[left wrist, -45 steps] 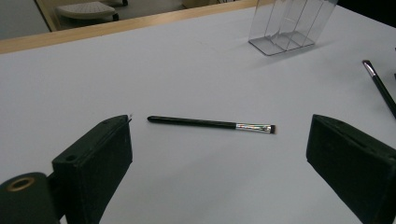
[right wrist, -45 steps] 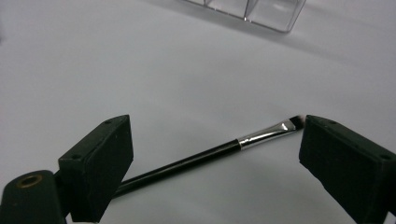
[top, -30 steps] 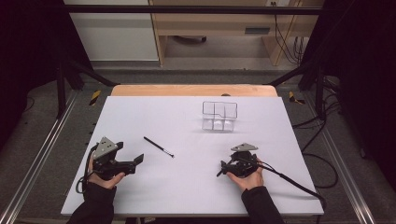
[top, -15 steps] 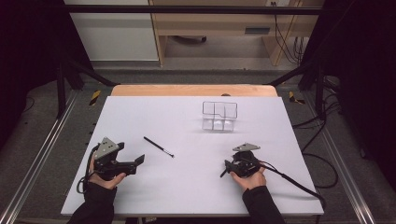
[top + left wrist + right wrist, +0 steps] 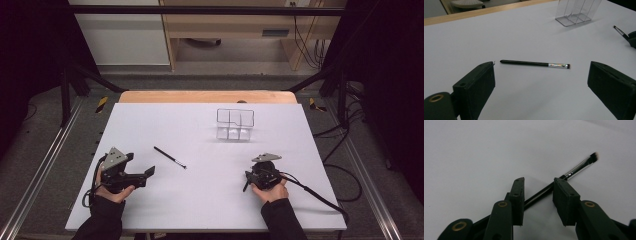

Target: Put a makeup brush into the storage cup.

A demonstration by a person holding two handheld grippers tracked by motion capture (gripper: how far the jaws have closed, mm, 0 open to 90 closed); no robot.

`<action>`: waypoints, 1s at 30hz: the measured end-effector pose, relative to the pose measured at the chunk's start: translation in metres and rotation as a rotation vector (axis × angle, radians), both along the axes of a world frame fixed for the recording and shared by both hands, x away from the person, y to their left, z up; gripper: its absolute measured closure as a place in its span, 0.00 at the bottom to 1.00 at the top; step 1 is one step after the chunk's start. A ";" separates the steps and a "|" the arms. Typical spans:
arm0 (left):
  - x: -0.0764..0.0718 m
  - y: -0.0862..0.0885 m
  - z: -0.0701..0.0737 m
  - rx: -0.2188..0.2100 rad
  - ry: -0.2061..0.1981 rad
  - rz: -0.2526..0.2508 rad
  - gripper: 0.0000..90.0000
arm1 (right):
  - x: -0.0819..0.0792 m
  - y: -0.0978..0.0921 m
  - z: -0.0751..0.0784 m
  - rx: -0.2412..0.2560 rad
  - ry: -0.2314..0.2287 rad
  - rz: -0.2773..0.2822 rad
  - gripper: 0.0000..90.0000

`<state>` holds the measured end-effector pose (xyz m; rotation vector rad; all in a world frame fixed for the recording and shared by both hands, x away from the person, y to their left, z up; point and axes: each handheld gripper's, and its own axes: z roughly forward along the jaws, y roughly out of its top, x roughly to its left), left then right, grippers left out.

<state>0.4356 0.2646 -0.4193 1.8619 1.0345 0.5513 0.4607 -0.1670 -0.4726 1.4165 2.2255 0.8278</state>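
Barely anything is changing since a second ago: the right gripper [image 5: 248,179] is edging a shade farther from the left one, carrying its brush tip with it, and the left gripper [image 5: 149,171] is staying put.

A slim black makeup brush [image 5: 576,168] with a silver ferrule and a pale, angled tip is lying between the right gripper's jaws. In the right gripper view its handle is running close along one jaw while the other is standing clear of it, so the claw is sitting released around the brush rather than clenched on it. I cannot tell whether the brush is resting on the white tabletop [image 5: 200,210] or is raised off it. Gripper and brush are sitting on the person's side of the clear acrylic organizer [image 5: 235,125], near it and a little to its right.

A second makeup brush [image 5: 170,157] of the same kind is lying flat on the tabletop, on the person's side of the organizer and off to its left, with nothing touching it. The left gripper is pointing at this brush from well to the left of the organizer, its jaws spread wide and released, the brush lying just beyond them.

The organizer is standing upright toward the far edge, its compartments holding nothing. The person's hands [image 5: 112,192] are gripping both tools near the table's near edge.
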 end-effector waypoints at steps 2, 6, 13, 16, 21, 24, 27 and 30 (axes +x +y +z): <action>0.000 0.000 0.000 0.000 0.000 0.000 0.07 | 0.000 0.000 0.000 -0.008 0.000 0.004 0.71; 0.000 -0.001 -0.001 0.003 0.002 -0.003 0.07 | 0.000 -0.001 0.001 -0.018 0.003 0.011 0.75; 0.000 -0.002 -0.001 0.005 0.003 -0.006 0.07 | -0.001 -0.003 0.003 -0.036 0.003 0.015 0.79; 0.000 -0.002 -0.001 0.005 0.004 -0.005 0.08 | -0.001 -0.003 0.003 -0.038 0.007 0.013 0.80; 0.000 -0.002 -0.001 0.006 0.005 -0.008 0.08 | -0.002 -0.005 0.004 -0.040 0.005 0.014 0.82; 0.000 -0.002 -0.001 0.006 0.005 -0.009 0.08 | -0.001 -0.005 0.004 -0.041 0.006 0.017 0.83; 0.000 -0.002 -0.001 0.007 0.006 -0.009 0.08 | -0.002 -0.007 0.005 -0.037 0.008 0.020 0.85; 0.000 -0.003 -0.002 0.008 0.006 -0.011 0.08 | -0.002 -0.009 0.006 -0.027 0.012 0.022 0.87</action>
